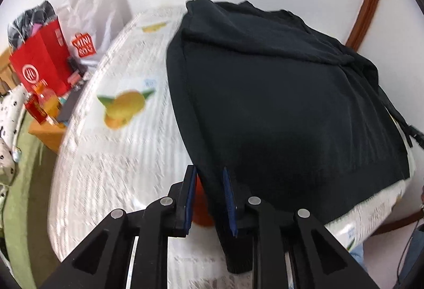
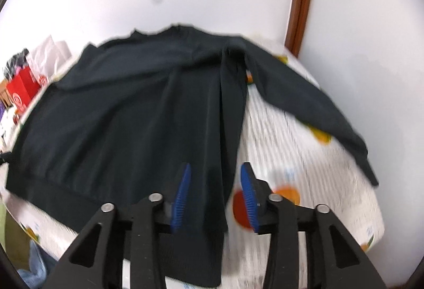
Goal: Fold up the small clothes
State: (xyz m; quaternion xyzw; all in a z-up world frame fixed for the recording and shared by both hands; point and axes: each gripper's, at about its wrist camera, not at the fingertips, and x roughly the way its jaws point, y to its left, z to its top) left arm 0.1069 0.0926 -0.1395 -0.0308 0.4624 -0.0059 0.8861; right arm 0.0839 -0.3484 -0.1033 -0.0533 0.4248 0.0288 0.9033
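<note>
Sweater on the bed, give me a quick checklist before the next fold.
1. Sweater body lies flat on the bedspread: ok.
2. Left sleeve folded in across the body: ok, in the left wrist view.
3. Right sleeve folded in: not ok, it lies spread out over the bedspread.
4. Left tongs hold the hem corner: cannot tell, fabric sits between the narrow jaws.
5. Right tongs hold the hem: not ok, pads stand clear of the fabric between them.
6. Red bag clear of the sweater: ok.
</note>
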